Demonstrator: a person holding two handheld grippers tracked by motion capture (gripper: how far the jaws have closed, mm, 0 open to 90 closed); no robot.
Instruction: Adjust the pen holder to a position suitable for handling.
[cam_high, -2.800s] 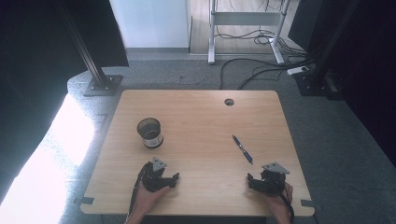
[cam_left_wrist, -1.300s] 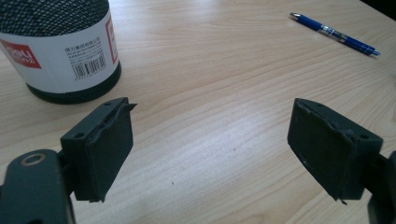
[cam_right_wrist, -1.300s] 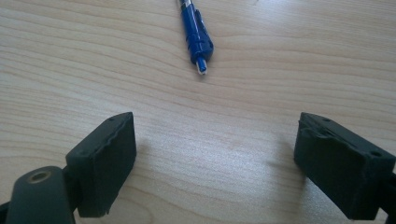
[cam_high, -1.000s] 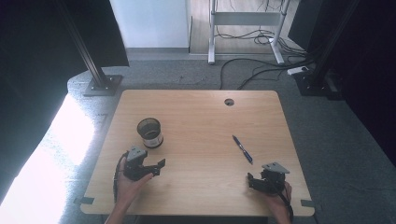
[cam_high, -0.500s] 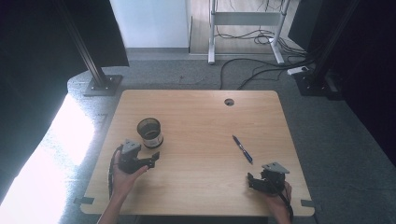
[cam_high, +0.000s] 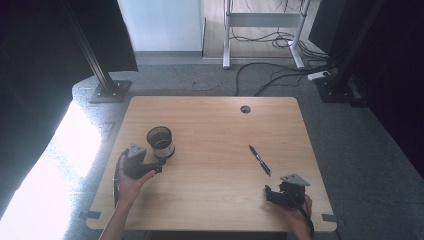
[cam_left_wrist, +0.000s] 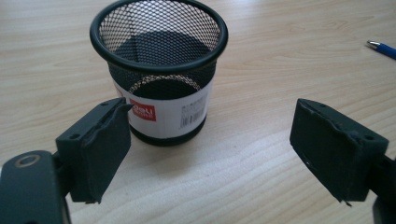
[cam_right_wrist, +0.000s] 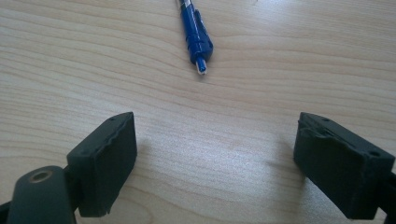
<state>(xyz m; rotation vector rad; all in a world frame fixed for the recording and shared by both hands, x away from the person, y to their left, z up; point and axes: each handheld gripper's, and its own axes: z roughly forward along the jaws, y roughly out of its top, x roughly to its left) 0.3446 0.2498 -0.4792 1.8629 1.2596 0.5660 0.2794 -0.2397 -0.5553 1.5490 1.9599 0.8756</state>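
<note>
One round black wire-mesh pen cup (cam_left_wrist: 159, 70) with a white paper label stands upright on the left part of the pale wooden table (cam_high: 210, 125), its mouth open upward; in the high view its lower front wall is partly covered by the tips of the left gripper (cam_high: 159, 166), so whether they touch it cannot be told there; in the left gripper view the cup sits just beyond the two black jaws, nearer the left one, with nothing between them; those jaws have just been opening and stand released. One blue ballpoint pen (cam_high: 259, 160) lies flat on the right half of the table, well apart from the cup; in the left gripper view only its tip shows at the right edge, and in the right gripper view its upper end is cut off by the top edge. The right gripper (cam_high: 268, 195) rests near the table's front right, its jaws spread wide and empty, the pen ahead of them and not touched; two grippers, one in each hand.
</note>
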